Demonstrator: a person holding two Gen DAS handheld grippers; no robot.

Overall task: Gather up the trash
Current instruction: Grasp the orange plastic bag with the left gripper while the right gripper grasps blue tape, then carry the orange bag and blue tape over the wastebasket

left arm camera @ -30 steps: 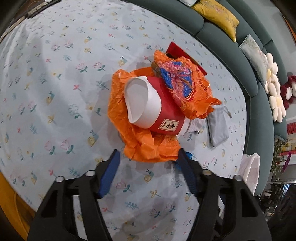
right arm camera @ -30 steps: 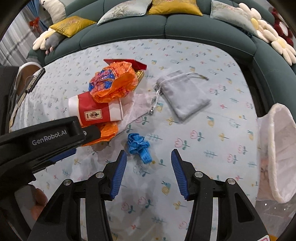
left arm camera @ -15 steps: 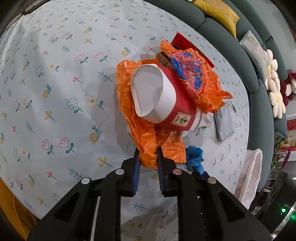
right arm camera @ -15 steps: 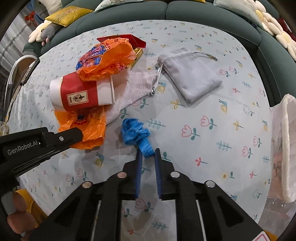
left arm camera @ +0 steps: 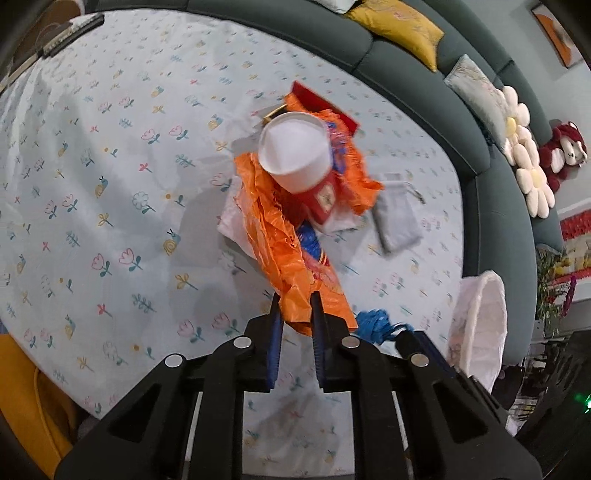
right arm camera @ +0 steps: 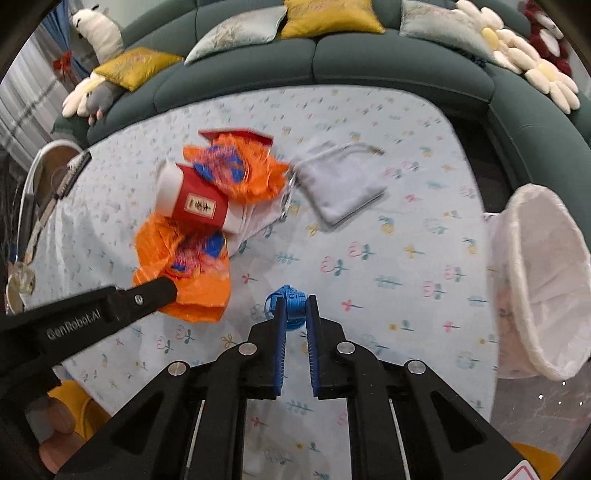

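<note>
Left wrist view: your left gripper (left arm camera: 295,306) pinches the orange wrapper (left arm camera: 291,254) at lower centre, its jaws pressed on the plastic — a red paper cup (left arm camera: 299,162) sits above. Right wrist view: your right gripper (right arm camera: 295,308) clamps the blue tape (right arm camera: 293,304) over the table (right arm camera: 406,280); a lined bin (right arm camera: 539,280) stands at right.

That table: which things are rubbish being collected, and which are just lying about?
Rubbish job:
orange wrapper, in left tool
blue tape, in right tool
paper cup
bin bag

Lying about:
grey pouch
cushions
plush flowers
</note>
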